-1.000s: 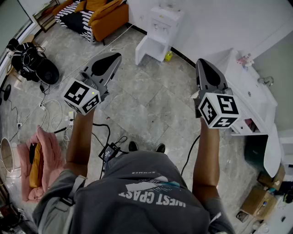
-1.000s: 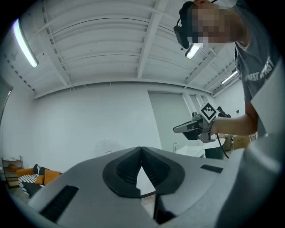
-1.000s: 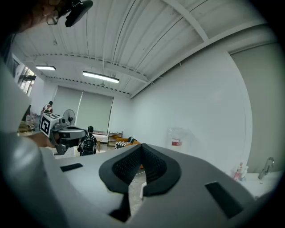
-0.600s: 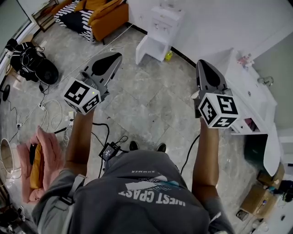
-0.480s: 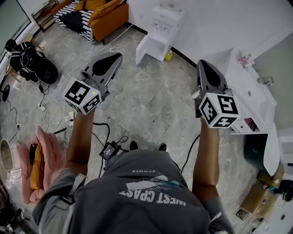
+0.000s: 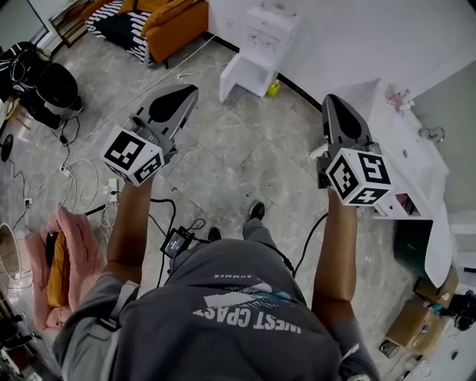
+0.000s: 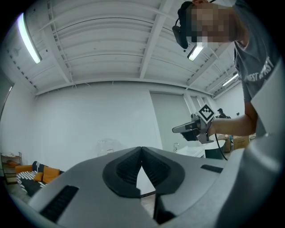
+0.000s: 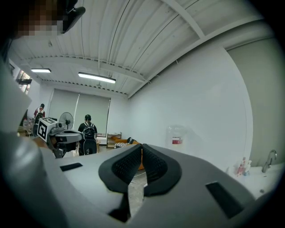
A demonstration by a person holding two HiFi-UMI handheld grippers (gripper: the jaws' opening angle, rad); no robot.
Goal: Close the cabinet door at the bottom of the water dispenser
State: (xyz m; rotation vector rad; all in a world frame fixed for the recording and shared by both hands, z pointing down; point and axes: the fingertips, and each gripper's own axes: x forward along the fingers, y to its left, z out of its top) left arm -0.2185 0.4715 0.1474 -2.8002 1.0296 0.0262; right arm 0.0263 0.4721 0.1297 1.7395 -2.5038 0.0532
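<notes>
The white water dispenser (image 6: 269, 30) stands against the far wall, and its bottom cabinet door (image 6: 242, 74) hangs open toward the floor on the left. A clear bottle (image 8: 177, 138) sits on top of it. My left gripper (image 6: 186, 93) is held level over the floor, well short of the dispenser, shut and holding nothing (image 7: 141, 151). The right gripper (image 6: 332, 100) is level beside it, to the right, also shut and holding nothing (image 8: 141, 149). Each gripper shows in the other's view: the right gripper (image 7: 187, 129), the left gripper (image 8: 58, 133).
An orange sofa (image 6: 167, 22) stands far left, a black bag (image 6: 44, 89) and cables (image 6: 82, 178) lie at left. A white counter with a sink (image 6: 416, 164) runs along the right. A small yellow-green object (image 6: 274, 90) sits by the dispenser. A person (image 8: 87, 133) stands in the background.
One of the person's feet has stepped forward toward the dispenser and the head view has shifted slightly. Both grippers keep their place and stay shut.
</notes>
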